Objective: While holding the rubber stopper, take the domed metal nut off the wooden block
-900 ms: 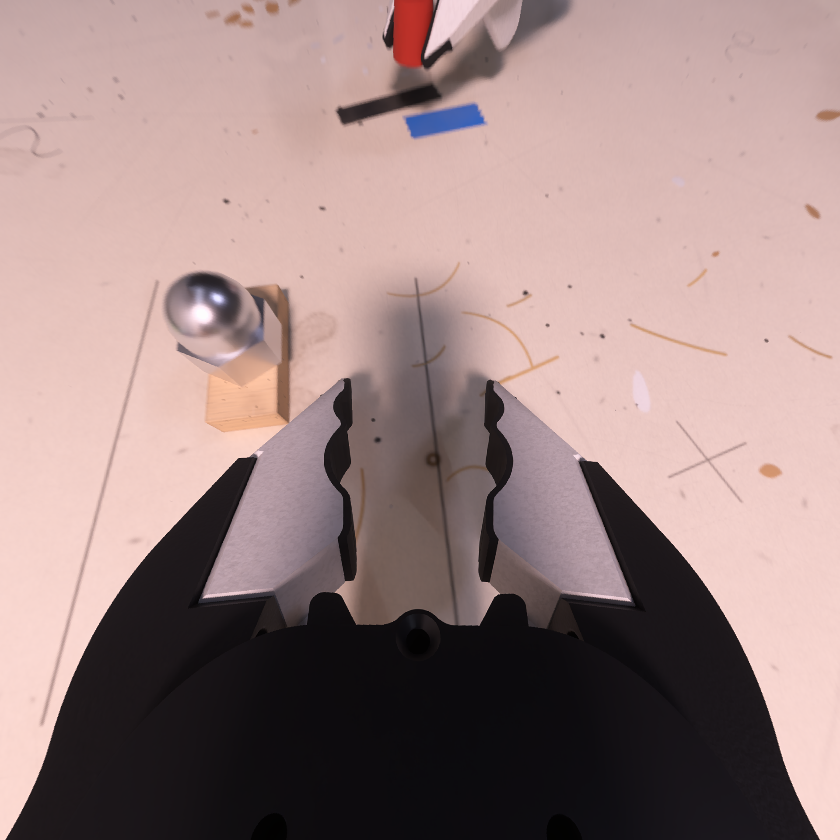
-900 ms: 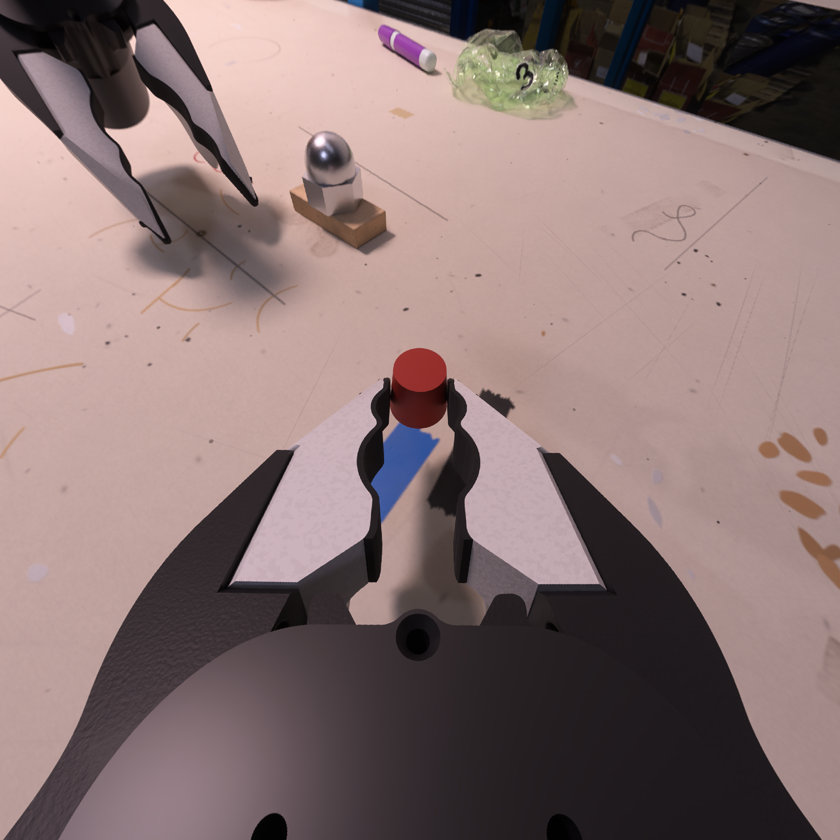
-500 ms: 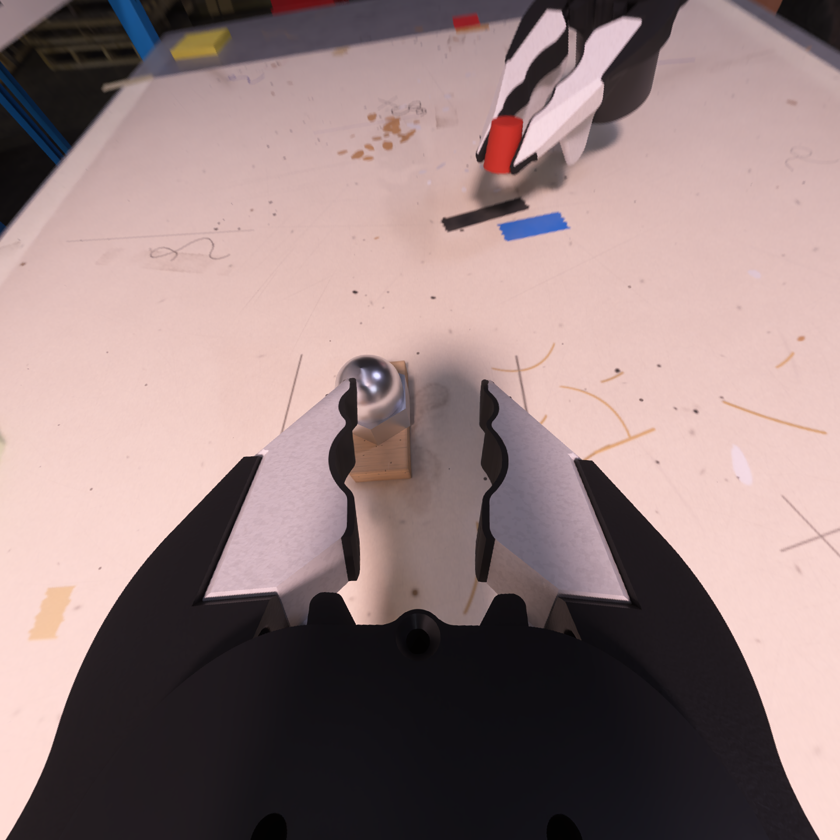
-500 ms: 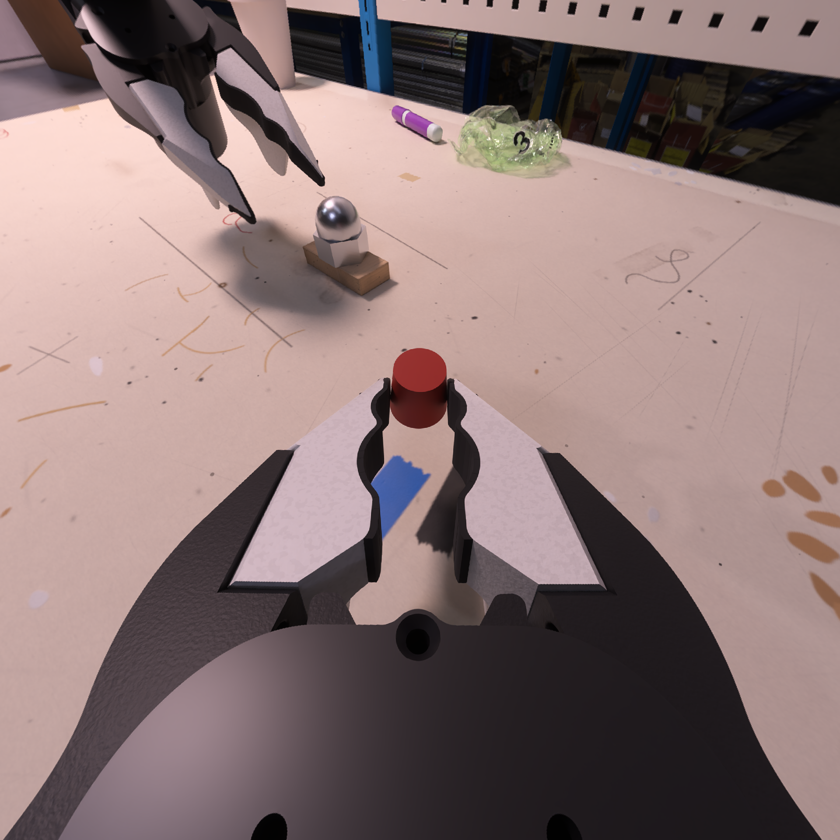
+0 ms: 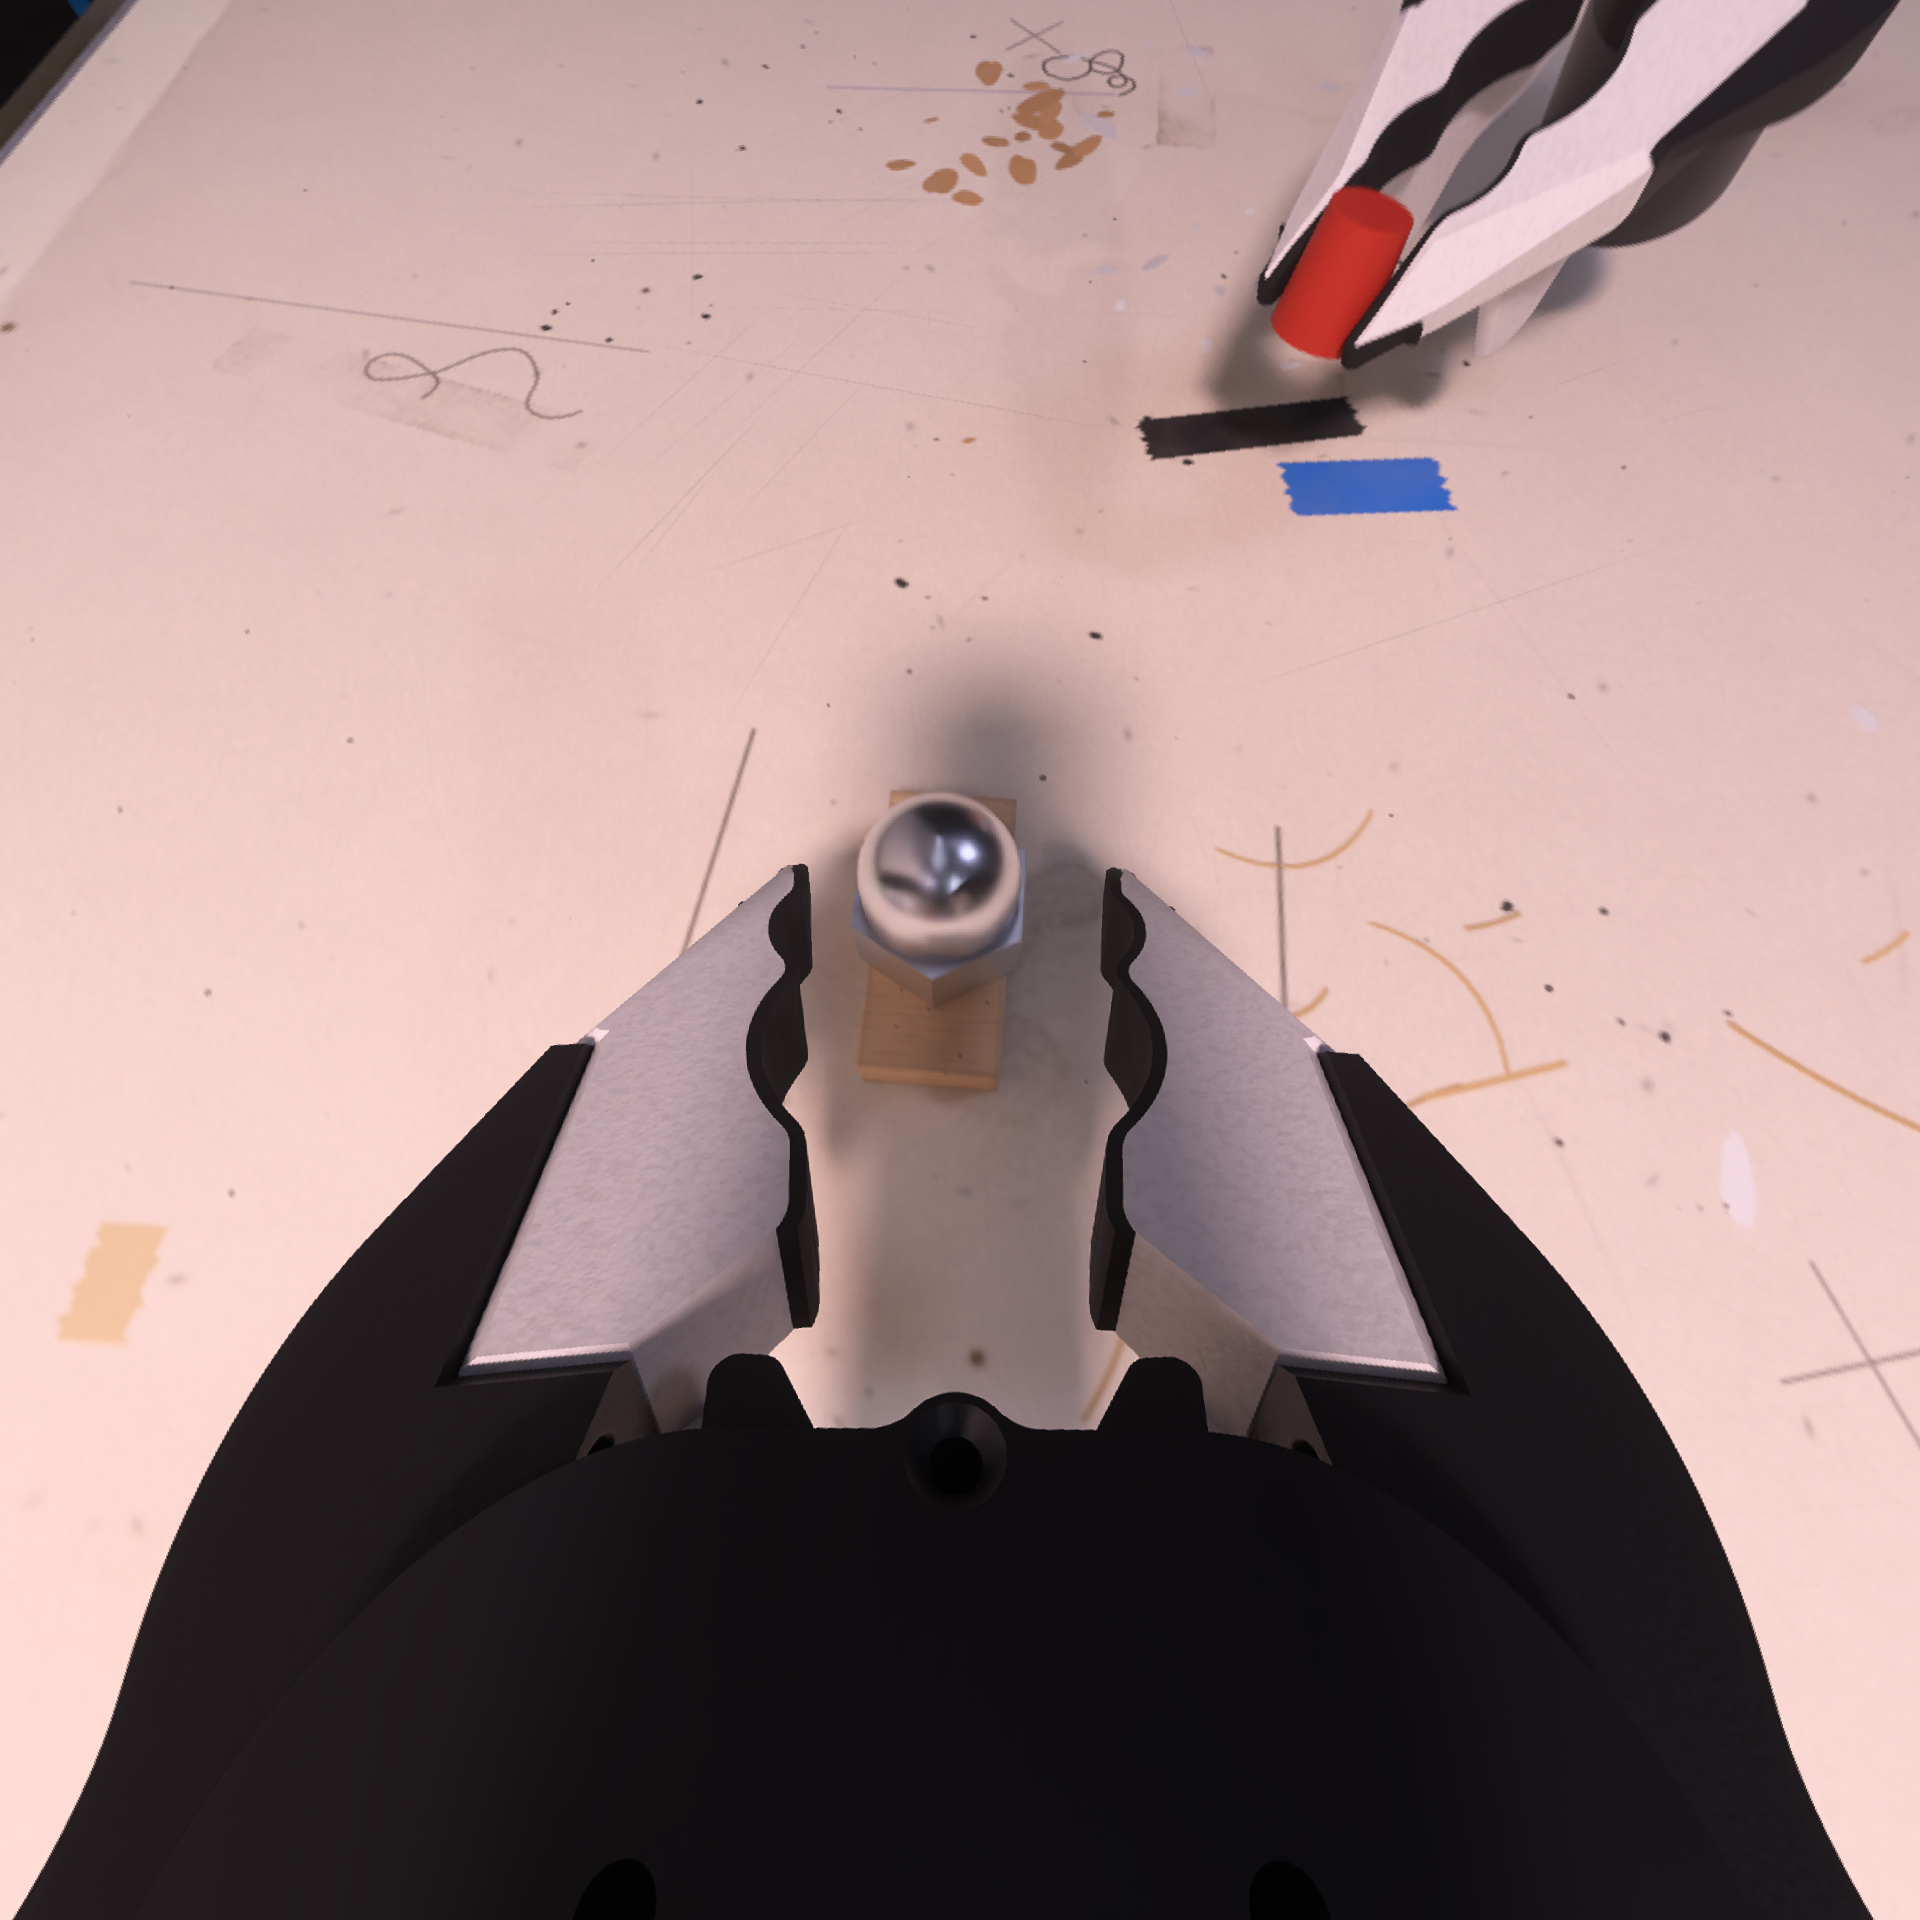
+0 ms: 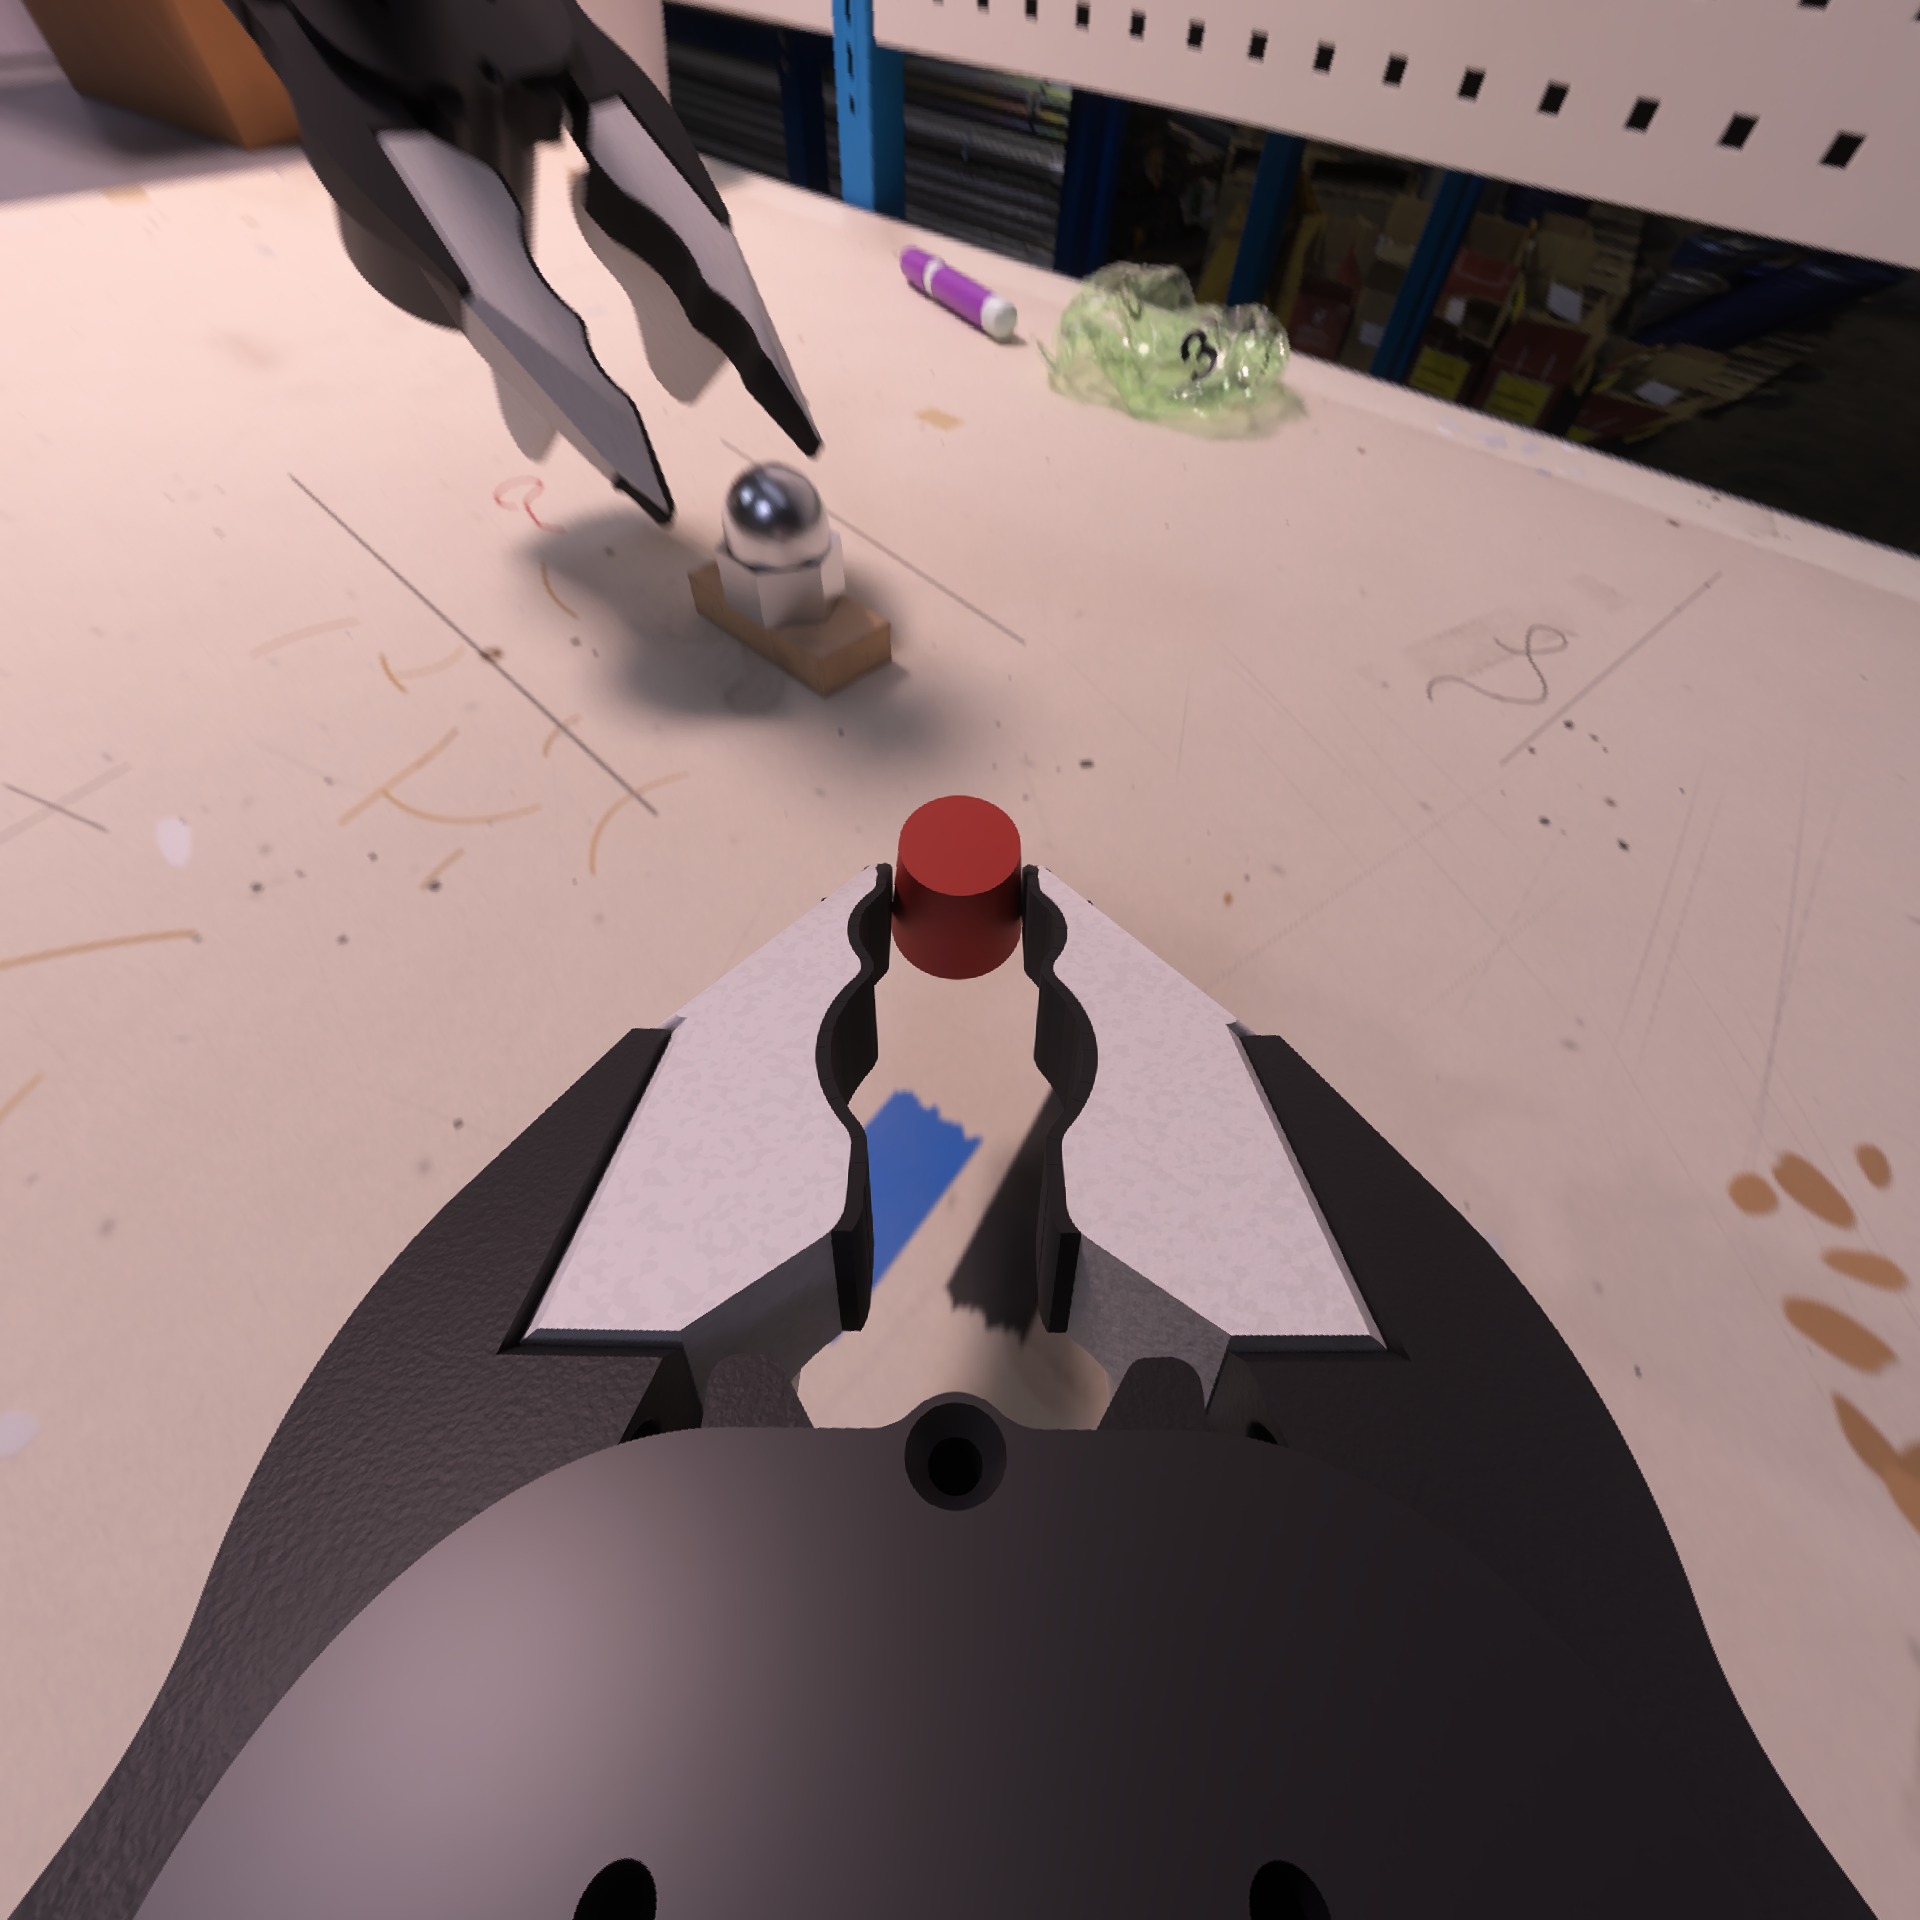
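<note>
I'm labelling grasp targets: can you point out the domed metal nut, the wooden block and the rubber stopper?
domed metal nut (image 5: 938, 871): left wrist view, on its shiny dome.
wooden block (image 5: 928, 1044): left wrist view, on the bare top face nearest the camera.
rubber stopper (image 6: 956, 889): right wrist view, on its red side wall near the flat end.

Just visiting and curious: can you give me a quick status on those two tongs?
Left tongs open, above the domed metal nut. Nut on the wooden block, untouched. Right tongs shut on the rubber stopper, held off the table. Nothing in the way.
</note>
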